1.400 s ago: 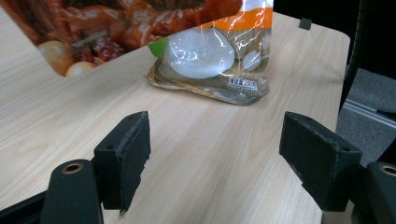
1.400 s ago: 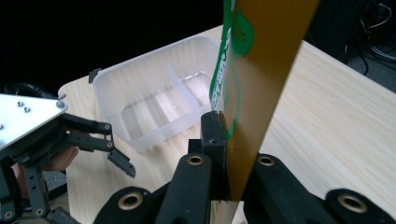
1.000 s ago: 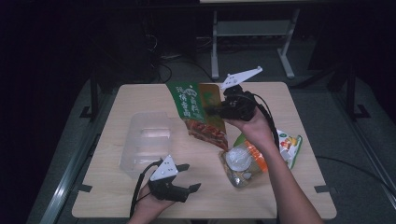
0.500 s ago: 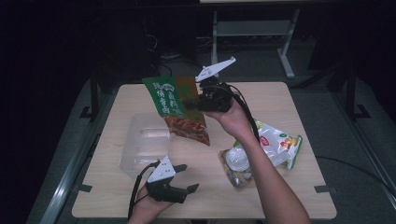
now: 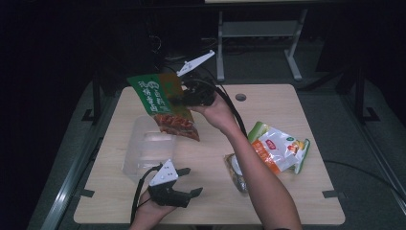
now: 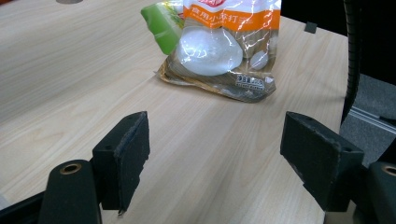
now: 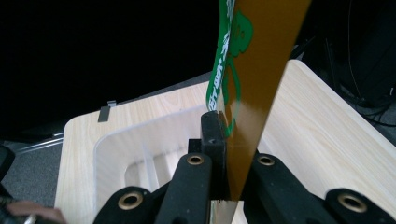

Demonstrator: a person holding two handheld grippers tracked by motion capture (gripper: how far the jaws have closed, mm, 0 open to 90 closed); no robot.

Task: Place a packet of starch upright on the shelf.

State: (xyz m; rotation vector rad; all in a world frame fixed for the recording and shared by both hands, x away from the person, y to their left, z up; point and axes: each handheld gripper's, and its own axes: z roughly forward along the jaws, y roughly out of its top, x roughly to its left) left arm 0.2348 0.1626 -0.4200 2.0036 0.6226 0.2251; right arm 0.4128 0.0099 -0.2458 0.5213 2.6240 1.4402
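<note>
A green snack bag with reddish contents hangs in the air above the far end of a clear plastic container. My right gripper is shut on the bag's right edge. In the right gripper view the bag stands edge-on, pinched between the jaws of my right gripper, with the container below and beyond. My left gripper rests open at the table's near edge, with nothing between its jaws. In the left gripper view, my left gripper faces a bag of white buns lying farther off.
Two more bags lie right of centre on the wooden table: a white, orange and green one and a clear one with white pieces. A cable hole sits near the far edge. My right forearm crosses the table's middle.
My right gripper has carried the green bag leftward, from over the table's middle to above the clear container. The left gripper has stayed put.
</note>
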